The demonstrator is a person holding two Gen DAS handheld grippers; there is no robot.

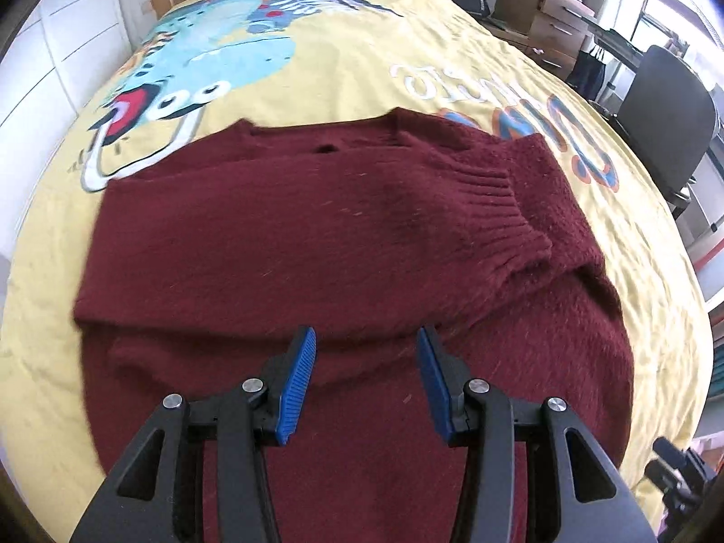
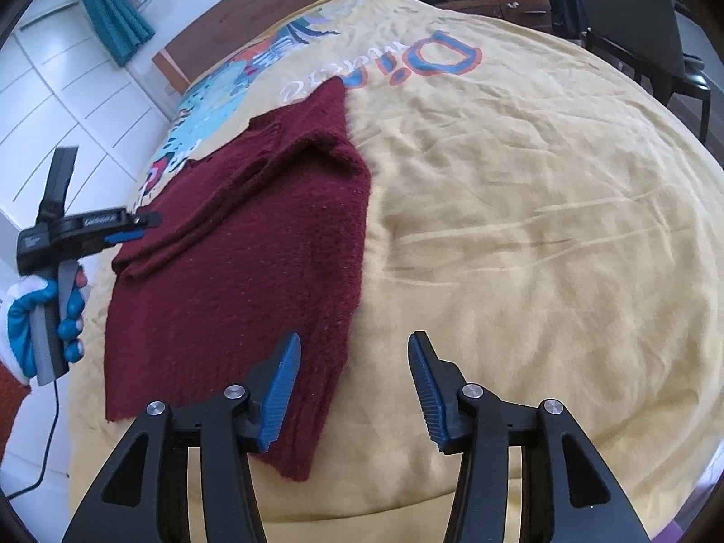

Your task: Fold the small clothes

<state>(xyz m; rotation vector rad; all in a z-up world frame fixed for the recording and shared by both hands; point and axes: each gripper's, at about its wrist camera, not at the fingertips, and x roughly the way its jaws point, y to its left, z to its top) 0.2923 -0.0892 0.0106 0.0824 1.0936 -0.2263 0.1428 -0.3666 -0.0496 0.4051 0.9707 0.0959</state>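
Fingers, left: the left gripper has its blue fingers spread apart with nothing between them, poised over the near half of the sweater.
Fingers, right: the right gripper is also spread wide and empty; its inner finger sits over the sweater's near right corner, the outer one over bare bedcover.
Sweater: a dark red knit sweater lies flat on the bed, on a yellow bedcover with a cartoon print.
Long axis: it runs away from both cameras, hem nearest, neckline farthest.
Sleeve: one sleeve is already folded across the body, its ribbed cuff lying on the chest; the sides look tucked in, so the sweater reads as a narrow strip.
Which way from the fingers: the cloth is straight ahead of and under the left fingers; from the right fingers it lies to the left, with the right edge running forward from just beside the inner finger.
Nearer hand: each is close to its own side of the hem; the left is centred over the cloth, the right sits at its edge.
Gloved hand: in the right view the left hand, in a blue and white glove, holds its tool by the sweater's left edge.
Judgement: the likely next step is a pinch at the hem corners to carry the hem toward the neckline, so both need to drop down to the near edge.
Risk: the fuzzy knit is thick, and a shallow pinch could catch only the top layer.
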